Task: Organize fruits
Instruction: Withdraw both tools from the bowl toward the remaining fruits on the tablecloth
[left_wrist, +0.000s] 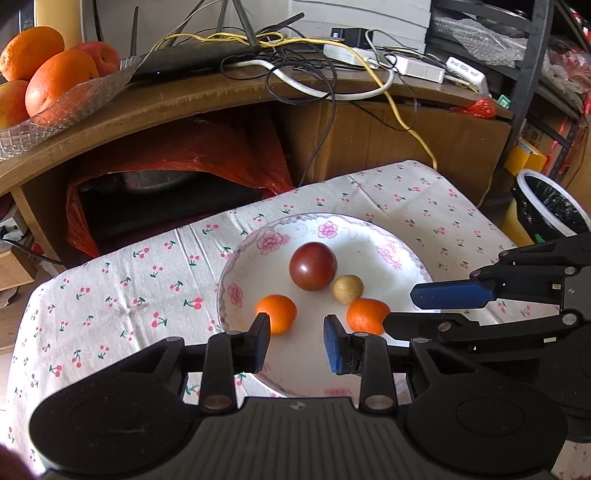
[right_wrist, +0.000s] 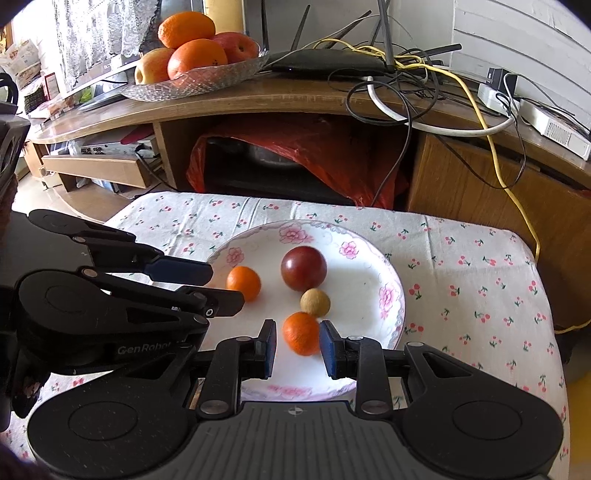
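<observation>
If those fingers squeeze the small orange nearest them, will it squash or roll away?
The small round orange fruit sits between the right gripper fingers; being round on a smooth white flowered plate, it would probably roll if nudged. Its skin looks soft, so a hard squeeze might dent it.

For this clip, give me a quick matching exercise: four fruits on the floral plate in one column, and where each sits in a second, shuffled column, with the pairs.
Things:
1. dark red fruit
2. small tan fruit
3. left orange fruit
4. right orange fruit

Places:
A. between the right gripper fingers
B. just ahead of the left gripper, by its left finger
C. farthest back on the floral plate
D. wedged between the dark red fruit and an orange one

Pairs: 1-C, 2-D, 3-B, 4-A
</observation>
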